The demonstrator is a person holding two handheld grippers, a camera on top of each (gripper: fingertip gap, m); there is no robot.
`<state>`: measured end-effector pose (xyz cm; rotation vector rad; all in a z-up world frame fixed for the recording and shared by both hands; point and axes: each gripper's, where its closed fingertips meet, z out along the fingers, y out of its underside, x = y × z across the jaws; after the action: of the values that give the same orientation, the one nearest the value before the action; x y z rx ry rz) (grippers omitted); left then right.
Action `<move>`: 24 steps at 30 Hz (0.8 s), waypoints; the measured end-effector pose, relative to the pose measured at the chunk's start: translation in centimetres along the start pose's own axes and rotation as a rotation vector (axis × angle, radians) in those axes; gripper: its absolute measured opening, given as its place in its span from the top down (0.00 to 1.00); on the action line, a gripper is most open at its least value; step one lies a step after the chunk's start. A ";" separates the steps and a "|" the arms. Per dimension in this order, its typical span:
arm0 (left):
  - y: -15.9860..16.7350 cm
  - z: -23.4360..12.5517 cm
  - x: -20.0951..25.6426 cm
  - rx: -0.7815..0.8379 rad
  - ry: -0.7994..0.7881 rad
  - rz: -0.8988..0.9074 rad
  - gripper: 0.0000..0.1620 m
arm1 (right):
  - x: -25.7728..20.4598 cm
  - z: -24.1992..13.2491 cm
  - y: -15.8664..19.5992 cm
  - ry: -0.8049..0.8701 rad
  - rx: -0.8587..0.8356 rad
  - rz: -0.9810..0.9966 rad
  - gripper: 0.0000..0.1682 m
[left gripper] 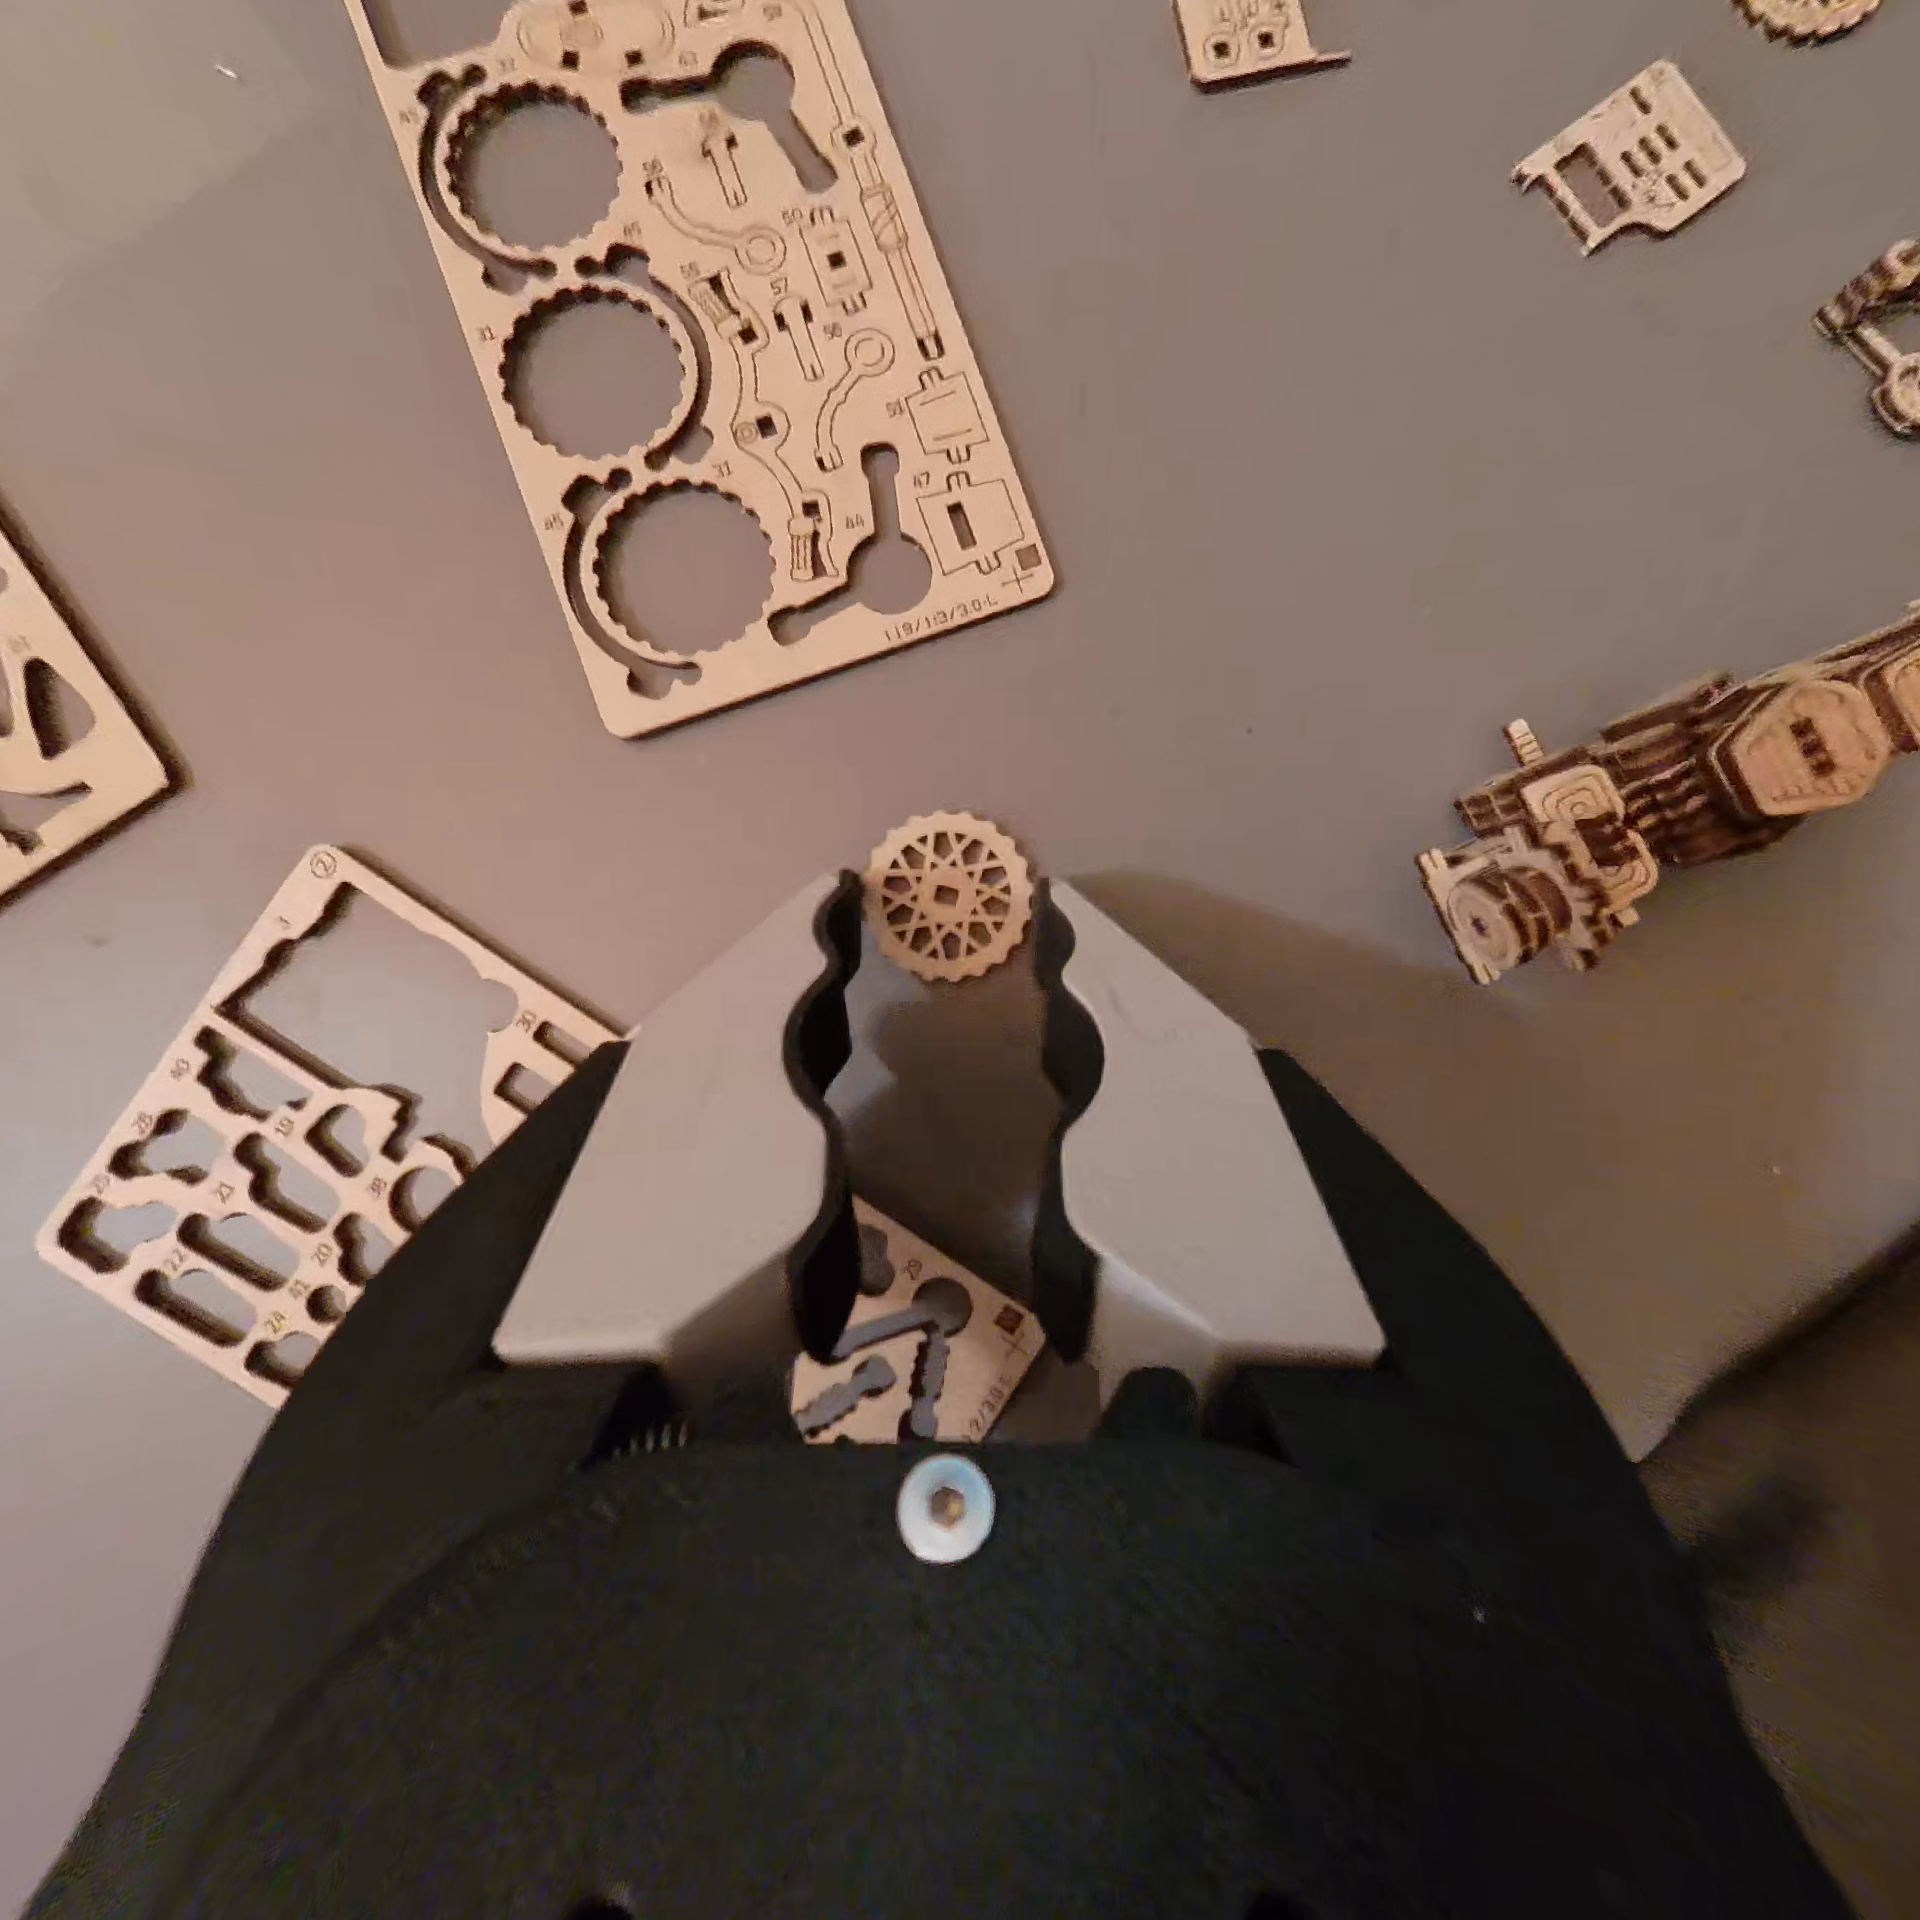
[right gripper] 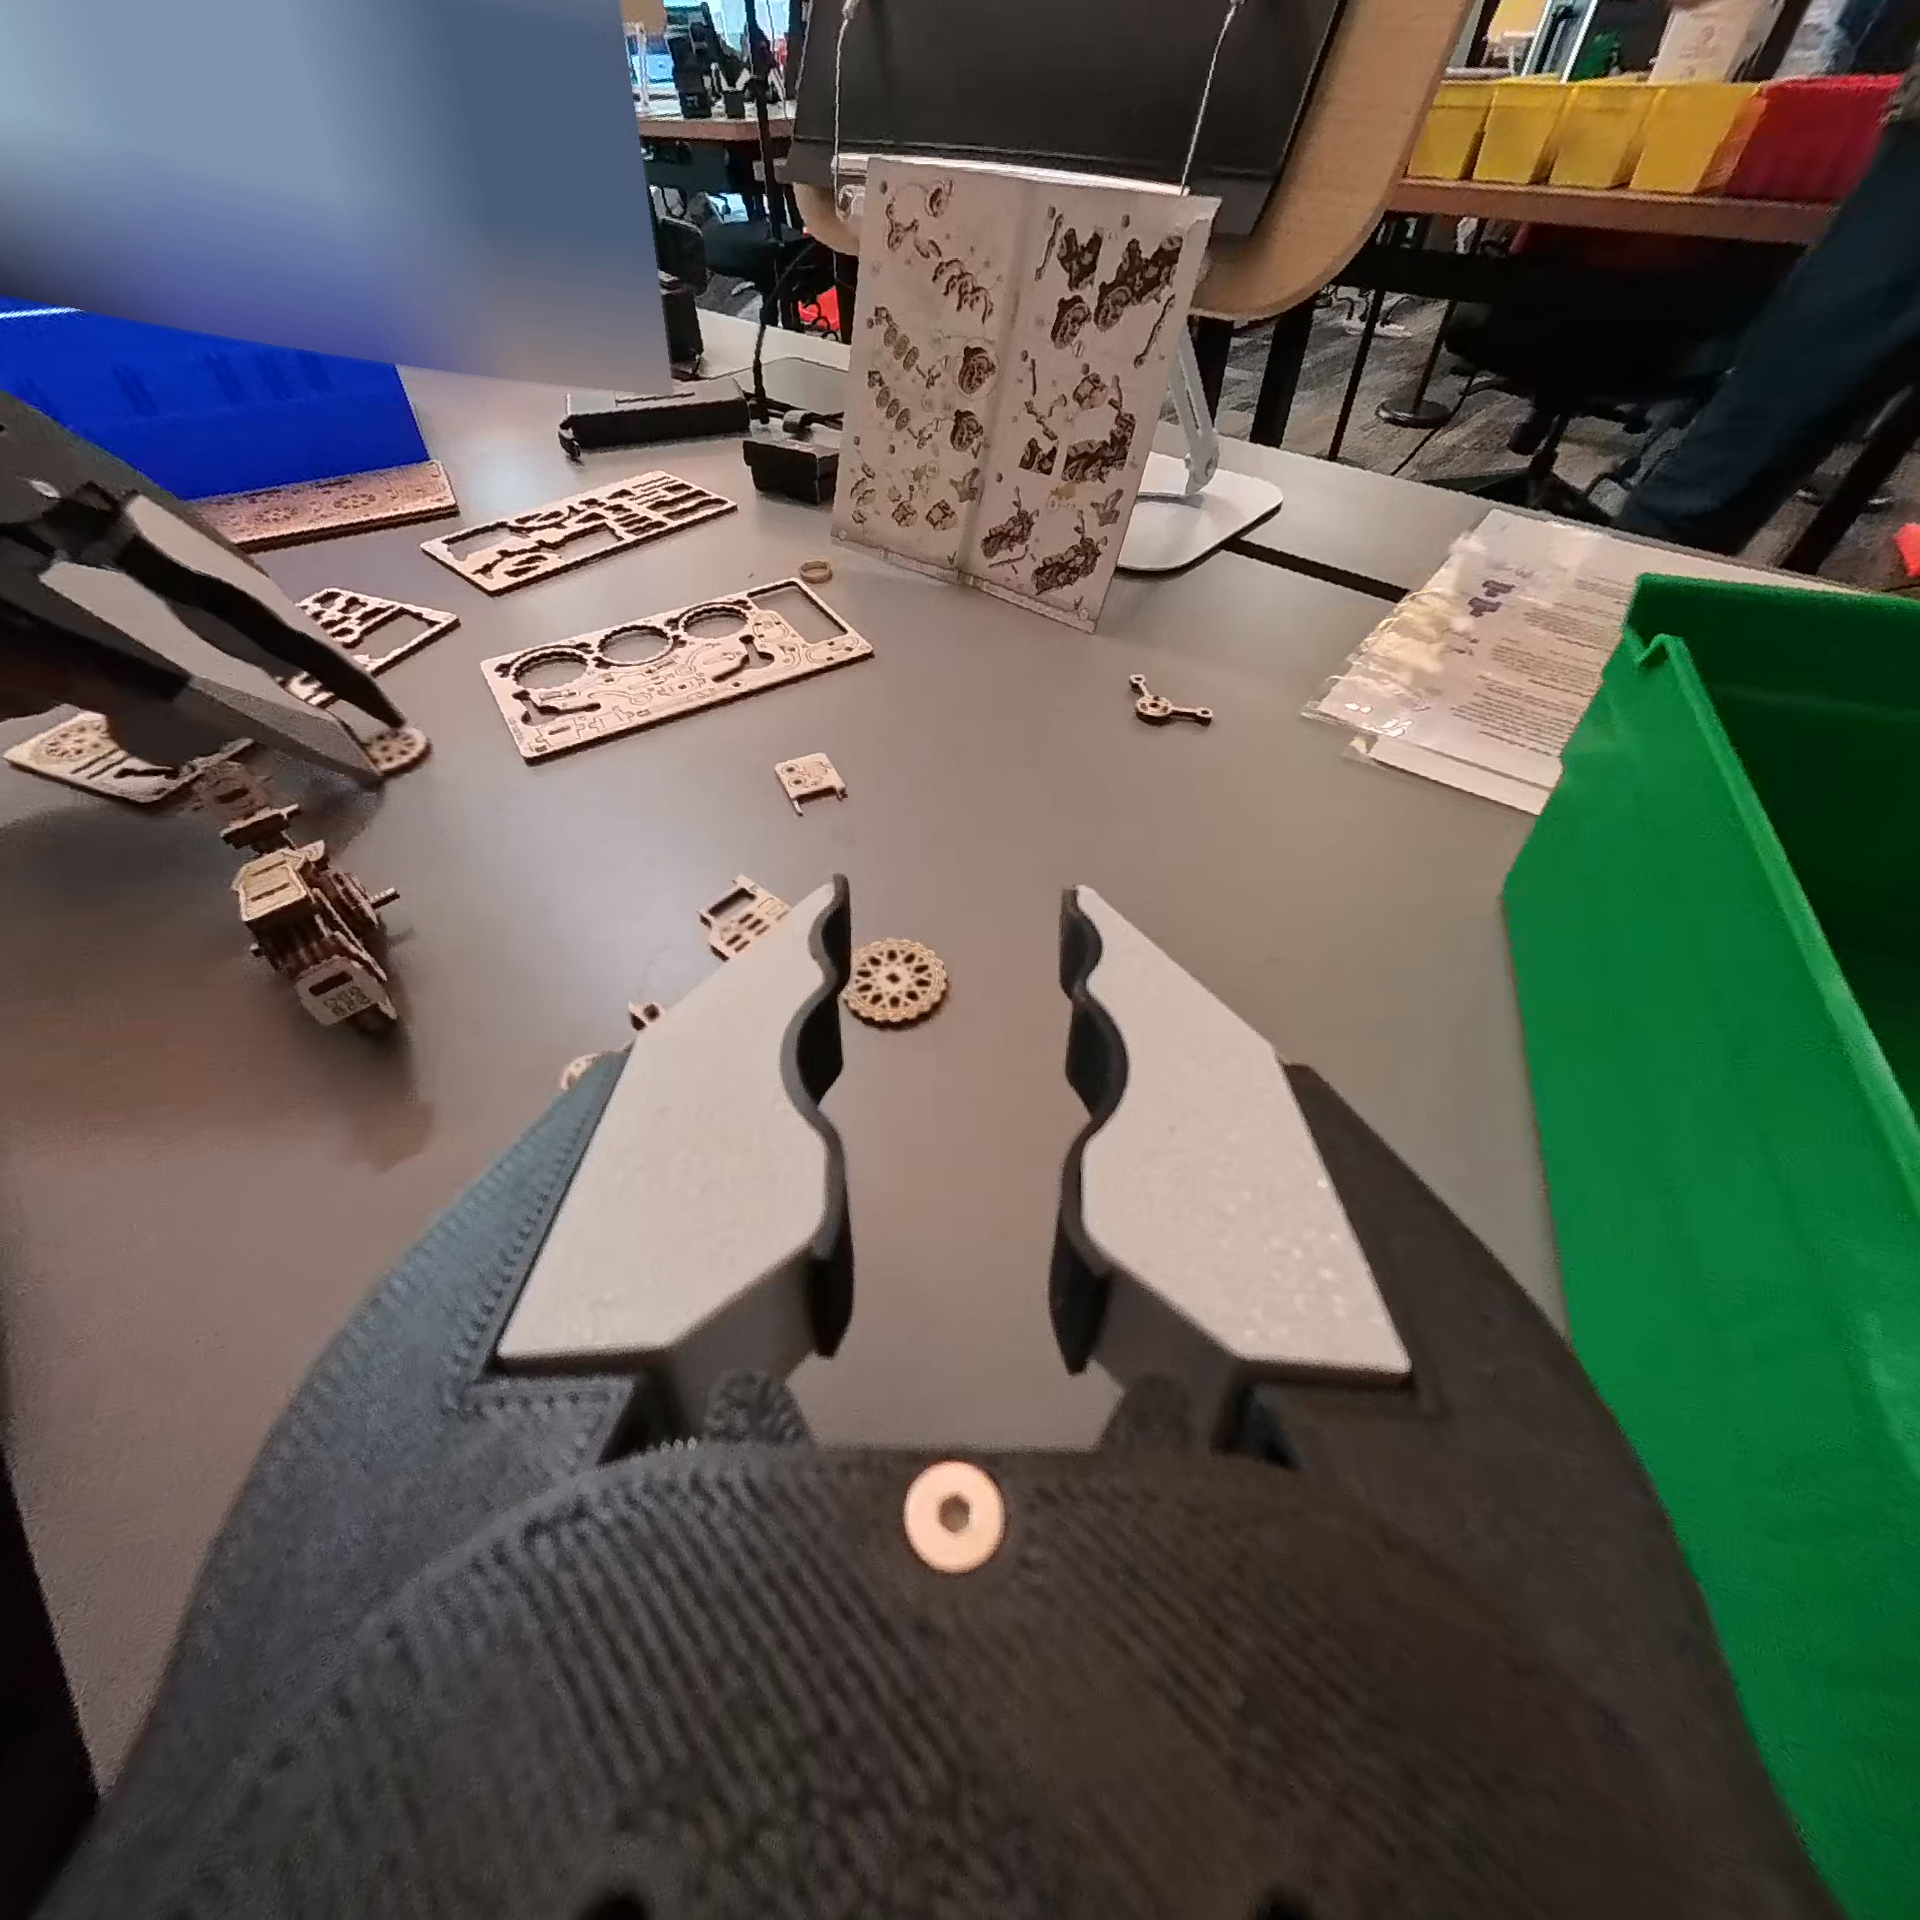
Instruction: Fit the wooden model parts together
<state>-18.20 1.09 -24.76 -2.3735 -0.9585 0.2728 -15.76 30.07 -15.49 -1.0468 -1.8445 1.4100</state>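
My left gripper is shut on a small round wooden gear wheel, pinched between its fingertips just above the grey table. In the right wrist view this gripper shows at the far left with the wheel at its tip. A partly built wooden model lies to its right and also shows in the right wrist view. My right gripper is open and empty, low over the table. A second gear wheel lies flat between its fingertips, close to the left finger.
Punched wooden sheets lie around the left gripper. Loose parts are scattered about. An instruction booklet stands at the back. A green bin is close on the right, a blue bin at back left.
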 end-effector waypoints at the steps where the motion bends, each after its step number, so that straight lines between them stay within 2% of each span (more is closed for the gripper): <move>1: -0.1 0.1 0.1 -0.005 0.004 0.008 0.81 | -0.1 0.0 0.0 -0.002 0.002 0.002 0.77; 7: -1.7 0.2 0.9 0.056 0.048 0.021 0.82 | -1.5 1.7 -0.5 -0.048 -0.009 -0.009 0.77; 14: -3.8 1.5 3.4 0.097 0.151 0.080 0.81 | -4.8 6.8 -3.0 -0.182 -0.028 -0.002 0.76; 18: -4.2 1.8 4.0 0.077 0.209 0.099 0.76 | -5.9 8.5 -4.2 -0.220 -0.011 0.003 0.76; 21: -5.0 1.0 3.1 0.102 0.229 0.093 0.72 | -6.0 8.6 -3.5 -0.216 -0.011 0.017 0.77; 24: -7.8 0.3 0.3 0.178 0.180 0.084 0.73 | -5.6 8.3 -2.9 -0.205 -0.005 0.055 0.77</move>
<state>-22.64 6.05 -20.59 -2.2342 -0.7214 0.1654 -20.36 20.71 -14.91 -0.9929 -1.9769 1.5971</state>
